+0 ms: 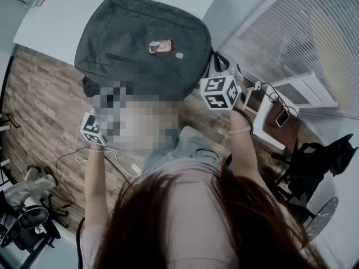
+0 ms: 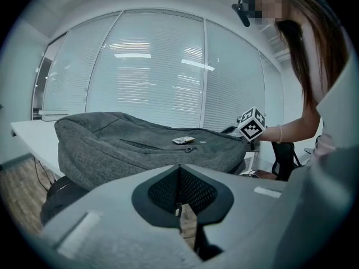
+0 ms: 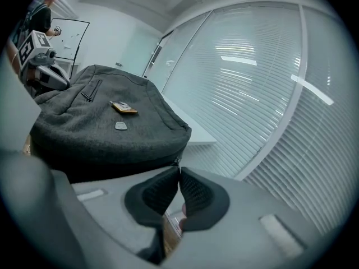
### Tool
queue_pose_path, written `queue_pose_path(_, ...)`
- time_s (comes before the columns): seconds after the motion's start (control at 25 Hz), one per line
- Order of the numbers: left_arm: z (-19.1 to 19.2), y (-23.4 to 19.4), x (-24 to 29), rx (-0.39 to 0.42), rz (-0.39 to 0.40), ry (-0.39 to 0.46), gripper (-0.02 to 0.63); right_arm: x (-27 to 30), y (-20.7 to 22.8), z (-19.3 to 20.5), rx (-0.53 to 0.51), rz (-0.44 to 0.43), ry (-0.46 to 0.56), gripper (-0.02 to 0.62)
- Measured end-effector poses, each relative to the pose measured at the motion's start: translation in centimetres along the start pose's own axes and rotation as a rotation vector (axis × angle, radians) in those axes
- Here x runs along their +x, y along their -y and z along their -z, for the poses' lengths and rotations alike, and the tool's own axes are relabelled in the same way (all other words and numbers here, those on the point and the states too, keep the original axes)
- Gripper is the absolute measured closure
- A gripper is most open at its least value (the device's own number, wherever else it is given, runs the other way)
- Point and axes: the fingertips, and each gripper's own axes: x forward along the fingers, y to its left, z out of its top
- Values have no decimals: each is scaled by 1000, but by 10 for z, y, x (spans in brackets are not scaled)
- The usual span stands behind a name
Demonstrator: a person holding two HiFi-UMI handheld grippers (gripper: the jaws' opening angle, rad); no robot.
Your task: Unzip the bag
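While the left tool (image 2: 179, 171) hangs closed and empty, the right tool (image 3: 178, 170) is closed at the corner seam of the bag (image 1: 140, 43) lying on the surface (image 1: 56, 15); pull capture unclear; confirm pinch, then draw along the seam.

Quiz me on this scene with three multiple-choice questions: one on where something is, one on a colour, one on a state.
1. The backpack lies on: A the floor; B a white table; C a chair.
2. The backpack is: A red; B grey; C yellow.
3. The left gripper has its jaws: A together and empty; B wide apart; C clamping a phone.
Answers: 1 B, it rests on the table. 2 B, grey fabric in every view. 3 A, the pads meet with nothing between them.
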Motion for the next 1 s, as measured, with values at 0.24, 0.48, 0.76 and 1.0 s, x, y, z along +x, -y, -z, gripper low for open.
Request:
queue_pose_path(0.24, 1, 1, 0, -1, 13, -11, 598, 6, 2, -2, 1, 4, -9, 578)
queue_pose_path(0.48, 1, 1, 0, 4, 27, -24, 598, 13, 6, -4, -15, -18, -4, 578)
queue_pose_path(0.76, 0, 2, 1, 7, 9, -33, 598, 21, 11, -6, -45, -64, 25, 578)
queue_pose_path(1.0, 0, 3, 3, 5, -4, -49, 598, 28, 14, -8, -65, -108, 49, 578)
